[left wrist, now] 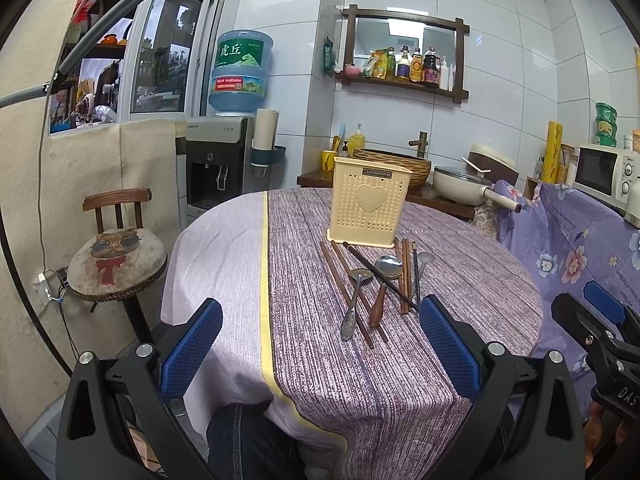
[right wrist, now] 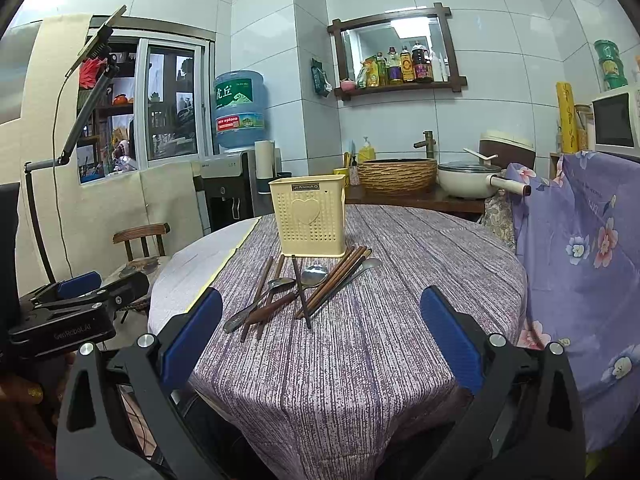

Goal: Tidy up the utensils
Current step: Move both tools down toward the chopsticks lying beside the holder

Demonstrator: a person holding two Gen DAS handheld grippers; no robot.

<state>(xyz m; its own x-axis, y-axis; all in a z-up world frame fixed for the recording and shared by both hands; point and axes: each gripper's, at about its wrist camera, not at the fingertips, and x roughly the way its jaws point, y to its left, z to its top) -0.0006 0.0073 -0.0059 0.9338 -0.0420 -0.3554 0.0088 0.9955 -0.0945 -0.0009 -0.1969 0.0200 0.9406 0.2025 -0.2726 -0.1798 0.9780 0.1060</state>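
Both of your claws are spread wide with nothing between the blue pads: the left claw (left wrist: 320, 344) and the right claw (right wrist: 322, 338) hover over the near edge of the round worktop (left wrist: 472, 280), short of the utensils. Your left view alone shows the cat-print stool (left wrist: 116, 260) in full and your knee under the cloth; it also catches the right claw at its far right edge. Your right view alone shows the phone mount (right wrist: 102, 40) on its arm, and the left claw low at its left.

Ahead of both claws, mid-worktop, lies a loose pile: brown chopsticks (left wrist: 346, 292), a black chopstick (left wrist: 380, 276), a metal spoon (left wrist: 358, 296), a wood-handled spoon (left wrist: 384, 284) and a metal ladle (left wrist: 420, 268). Just behind the pile the cream holder (left wrist: 370, 204) stands upright.
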